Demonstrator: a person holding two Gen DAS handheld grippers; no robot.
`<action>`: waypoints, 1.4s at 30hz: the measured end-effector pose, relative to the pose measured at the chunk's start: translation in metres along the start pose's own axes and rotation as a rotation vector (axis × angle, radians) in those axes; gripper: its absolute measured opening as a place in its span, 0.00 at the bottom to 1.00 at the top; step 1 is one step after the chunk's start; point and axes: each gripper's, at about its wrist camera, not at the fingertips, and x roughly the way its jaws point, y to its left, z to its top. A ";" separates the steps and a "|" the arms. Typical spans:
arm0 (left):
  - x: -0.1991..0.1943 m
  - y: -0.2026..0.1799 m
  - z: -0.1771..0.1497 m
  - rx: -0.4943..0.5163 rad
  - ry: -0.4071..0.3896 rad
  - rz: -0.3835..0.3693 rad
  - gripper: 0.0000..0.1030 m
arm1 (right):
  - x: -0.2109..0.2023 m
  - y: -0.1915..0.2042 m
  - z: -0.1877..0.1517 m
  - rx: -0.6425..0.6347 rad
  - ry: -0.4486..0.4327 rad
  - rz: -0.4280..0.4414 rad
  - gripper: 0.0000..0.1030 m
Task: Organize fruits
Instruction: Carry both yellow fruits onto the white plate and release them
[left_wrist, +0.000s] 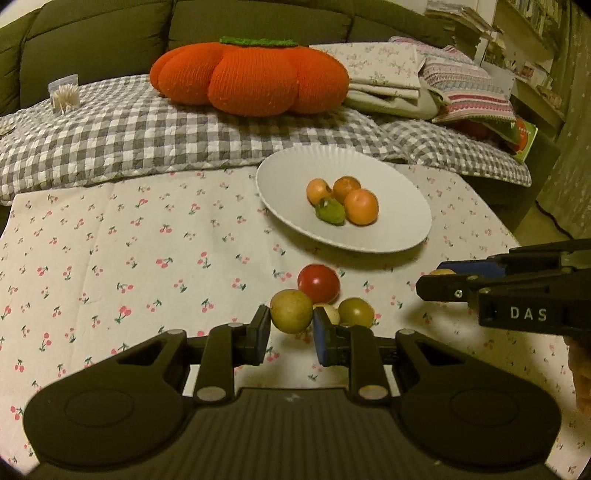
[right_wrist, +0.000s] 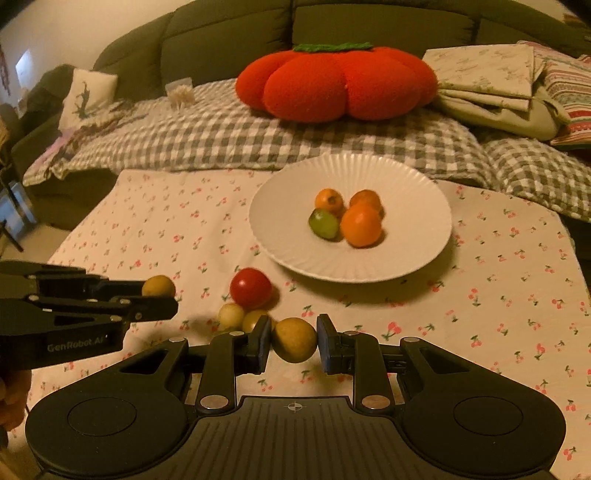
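Note:
My left gripper (left_wrist: 291, 320) is shut on a yellow-green round fruit (left_wrist: 291, 308), held just above the cherry-print cloth. My right gripper (right_wrist: 294, 338) is shut on a similar yellow fruit (right_wrist: 294, 345); it also shows in the left wrist view as the right gripper (left_wrist: 437, 276) at the right edge. The left gripper (right_wrist: 162, 294) with its fruit (right_wrist: 159, 285) enters the right wrist view from the left. A red tomato (left_wrist: 318, 283), a pale fruit (left_wrist: 331, 313) and a greenish fruit (left_wrist: 356, 312) lie on the cloth between them. The white plate (left_wrist: 280, 177) holds three orange fruits and a green one (left_wrist: 330, 213).
Behind the cloth-covered table (left_wrist: 110, 236) lies a grey checked blanket (left_wrist: 147, 136) with a big orange pumpkin cushion (left_wrist: 251, 77) on it. Folded fabrics (left_wrist: 424, 77) are stacked at the back right. A dark green sofa (left_wrist: 110, 40) runs along the back.

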 end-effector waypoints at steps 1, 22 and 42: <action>0.000 -0.001 0.002 0.002 -0.008 -0.002 0.22 | -0.001 -0.002 0.001 0.006 -0.005 -0.002 0.23; 0.020 -0.009 0.030 0.048 -0.101 -0.050 0.22 | -0.008 -0.049 0.021 0.138 -0.087 -0.058 0.23; 0.066 -0.031 0.048 0.150 -0.139 -0.062 0.22 | 0.029 -0.058 0.030 0.081 -0.134 -0.064 0.23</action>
